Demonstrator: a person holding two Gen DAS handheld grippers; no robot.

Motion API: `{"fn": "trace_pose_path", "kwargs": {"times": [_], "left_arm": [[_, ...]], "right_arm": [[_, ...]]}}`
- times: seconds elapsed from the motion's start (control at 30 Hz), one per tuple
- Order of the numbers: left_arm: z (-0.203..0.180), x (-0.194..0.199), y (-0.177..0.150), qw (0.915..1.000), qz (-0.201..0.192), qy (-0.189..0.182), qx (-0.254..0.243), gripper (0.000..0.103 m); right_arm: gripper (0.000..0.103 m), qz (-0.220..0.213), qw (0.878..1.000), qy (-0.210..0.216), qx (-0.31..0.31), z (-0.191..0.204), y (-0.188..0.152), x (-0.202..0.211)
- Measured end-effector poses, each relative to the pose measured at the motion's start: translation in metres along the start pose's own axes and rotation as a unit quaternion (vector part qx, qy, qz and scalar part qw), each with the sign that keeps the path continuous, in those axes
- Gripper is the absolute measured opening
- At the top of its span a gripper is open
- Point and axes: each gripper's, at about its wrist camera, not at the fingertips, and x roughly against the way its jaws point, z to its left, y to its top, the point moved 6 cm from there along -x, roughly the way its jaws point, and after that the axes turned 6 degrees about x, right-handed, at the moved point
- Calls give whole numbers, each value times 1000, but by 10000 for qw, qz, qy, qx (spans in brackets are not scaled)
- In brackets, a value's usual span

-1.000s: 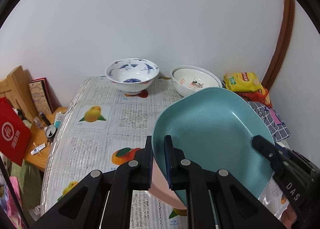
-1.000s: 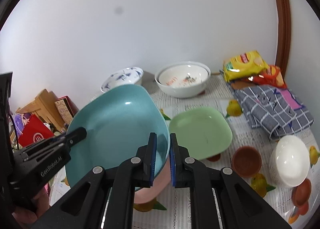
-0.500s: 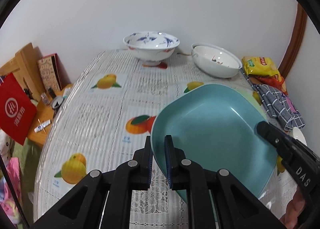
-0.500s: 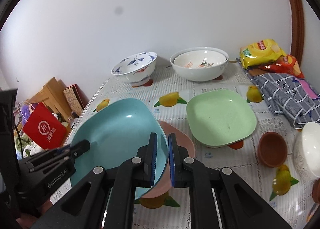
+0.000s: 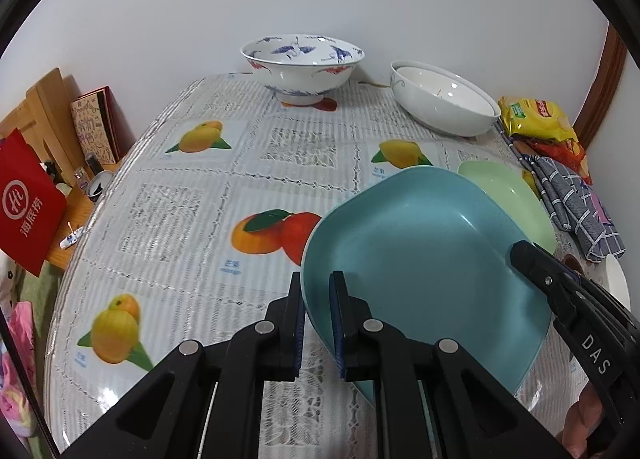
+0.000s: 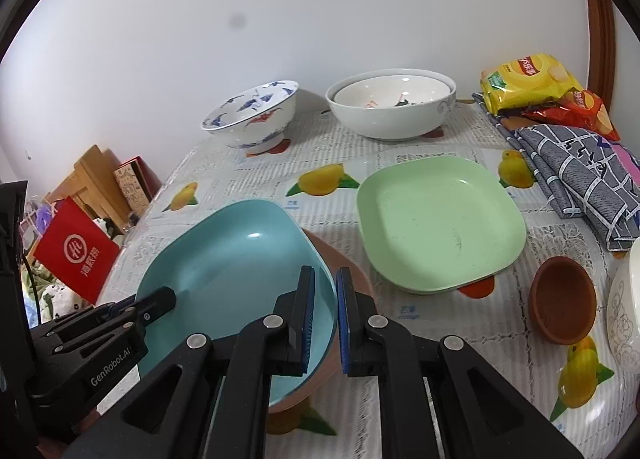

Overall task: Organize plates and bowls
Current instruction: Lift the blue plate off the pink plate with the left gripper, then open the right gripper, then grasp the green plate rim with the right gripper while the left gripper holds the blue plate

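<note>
Both grippers, L [image 5: 318, 299] & R [image 6: 325, 295], stay clamped on the teal plate's [image 5: 424, 255] rim. It's dropped lower vs. a sec ago, now resting in the pink plate [image 6: 348, 271] beside the green plate [image 6: 436, 223].

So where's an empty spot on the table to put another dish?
The widest bare patch of tablecloth runs from the blue-patterned bowl toward the near left edge, left of the teal plate. The other side is crowded: green plate, white bowl, brown bowl, checked cloth, snack bags.
</note>
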Motion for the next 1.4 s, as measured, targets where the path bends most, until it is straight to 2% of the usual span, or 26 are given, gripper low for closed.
{"fn": "trace_pose_path", "kwargs": {"times": [0.23,0.4,0.6,0.8,1.03,1.23,1.4], "left_arm": [[-2,-14,-3,9999,86,73,12,13],[-5,-20,-4,9999,116,84,-39,13],[-6,-21,-6,9998,160,58,-59,15],[-7,-21,-9,9998,177,48,-121,18],[-11,-11,-11,9994,121,78,-311,22],[-12,-1,-11,9991,72,145,-395,22],[-17,13,-5,9986,25,137,-504,22]], "right_arm": [[11,96,9999,56,-18,-8,-3,-18],[11,122,9998,-126,75,-9,-4,-26],[12,196,9997,-142,99,-11,-7,-34],[17,61,9999,-76,36,-11,-5,-33],[35,-121,9999,55,-97,-12,0,-20],[40,-102,9997,126,-202,-16,2,-12],[43,-176,9994,129,-250,-22,5,13]]}}
